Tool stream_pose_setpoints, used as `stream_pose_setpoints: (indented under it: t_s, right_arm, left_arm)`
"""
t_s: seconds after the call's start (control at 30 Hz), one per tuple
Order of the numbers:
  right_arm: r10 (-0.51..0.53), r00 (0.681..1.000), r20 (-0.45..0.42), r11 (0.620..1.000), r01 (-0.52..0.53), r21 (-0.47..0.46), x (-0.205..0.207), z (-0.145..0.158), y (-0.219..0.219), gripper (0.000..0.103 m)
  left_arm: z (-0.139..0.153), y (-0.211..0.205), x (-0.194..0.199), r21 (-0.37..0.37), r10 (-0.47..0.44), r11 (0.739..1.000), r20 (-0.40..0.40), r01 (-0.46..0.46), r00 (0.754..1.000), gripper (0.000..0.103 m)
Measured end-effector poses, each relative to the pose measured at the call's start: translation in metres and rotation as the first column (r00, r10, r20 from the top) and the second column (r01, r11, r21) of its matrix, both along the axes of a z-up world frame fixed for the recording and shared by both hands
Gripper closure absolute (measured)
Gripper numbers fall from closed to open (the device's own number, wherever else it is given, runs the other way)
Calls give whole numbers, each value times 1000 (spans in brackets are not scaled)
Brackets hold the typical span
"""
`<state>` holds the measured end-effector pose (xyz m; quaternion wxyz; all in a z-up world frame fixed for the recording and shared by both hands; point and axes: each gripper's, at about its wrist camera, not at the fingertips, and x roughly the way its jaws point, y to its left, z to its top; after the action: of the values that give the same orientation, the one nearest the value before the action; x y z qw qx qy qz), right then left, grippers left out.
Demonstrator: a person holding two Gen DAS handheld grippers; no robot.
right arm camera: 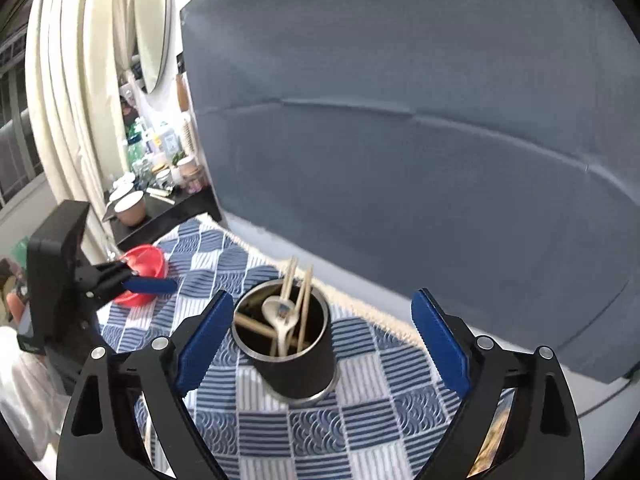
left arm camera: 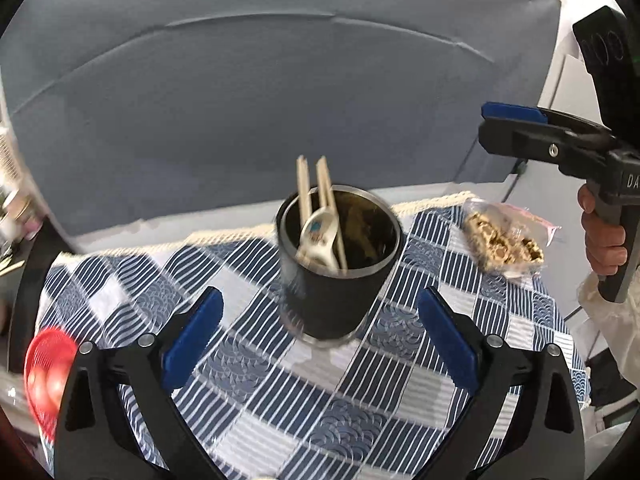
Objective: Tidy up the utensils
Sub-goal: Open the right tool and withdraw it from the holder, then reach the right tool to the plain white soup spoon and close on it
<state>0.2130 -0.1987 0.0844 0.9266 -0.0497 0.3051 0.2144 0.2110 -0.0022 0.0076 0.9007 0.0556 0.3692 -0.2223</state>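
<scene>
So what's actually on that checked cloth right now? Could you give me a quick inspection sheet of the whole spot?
Surface: blue and white checked tablecloth, cream fringe at its far edge.
Job's things: black cup standing upright on the cloth, holding wooden chopsticks and a white ceramic spoon.
Clutter: red bowl near one corner; clear bag of snacks near another.
Grippers: left gripper and right gripper both open, blue pads apart, holding nothing; the cup sits between each pair, untouched.
Cables: nothing seen.
Surroundings: grey sofa behind the table; cream curtain; side shelf crowded with bottles and jars.
</scene>
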Motion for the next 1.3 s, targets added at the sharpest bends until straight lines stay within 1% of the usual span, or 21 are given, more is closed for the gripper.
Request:
stream_pose_setpoints:
  t_s: [0.2, 0.3, 0.53, 0.7, 0.8, 0.97, 1.07, 1.1, 1.13, 1.2, 1.3]
  right_arm:
    - [73, 996, -42, 997, -72, 9, -22, -19, 21, 15]
    - [107, 992, -71, 994, -107, 4, -34, -34, 36, 15]
    - [160, 976, -147, 987, -162, -1, -57, -67, 55, 15]
    - [189, 961, -200, 980, -198, -29, -70, -92, 63, 15]
    - [217, 948, -233, 974, -227, -19, -80, -107, 65, 15]
    - [232, 934, -271, 968, -248, -24, -91, -128, 66, 15]
    - [238, 922, -306, 966, -256, -20, -94, -143, 66, 15]
    - [248, 912, -328, 964, -265, -8, -94, -148, 67, 15]
    - [266, 895, -357, 961, -278, 19, -94, -156, 66, 15]
    - [269, 884, -382, 960, -278, 32, -94, -164, 66, 15]
    - [281, 859, -427, 958, -279, 70, -94, -179, 67, 15]
  left_arm:
    - [-10, 20, -44, 22, 74, 997, -20, -73, 997, 6]
    - [-18, 30, -68, 28, 105, 994, -36, -104, 994, 6]
    - [-39, 50, -111, 45, 164, 986, -74, -161, 984, 6]
    - [-57, 57, -135, 56, 187, 982, -105, -182, 977, 6]
    - [-69, 59, -147, 71, 204, 978, -117, -197, 972, 6]
    - [-87, 59, -160, 60, 205, 978, -149, -198, 967, 6]
    - [-97, 56, -165, 63, 196, 980, -168, -187, 966, 6]
    - [-100, 55, -166, 68, 191, 981, -174, -182, 966, 6]
    - [-104, 54, -169, 73, 184, 982, -181, -173, 966, 6]
    - [-111, 52, -172, 75, 174, 984, -198, -162, 965, 6]
    - [-121, 51, -177, 67, 166, 986, -227, -154, 960, 6]
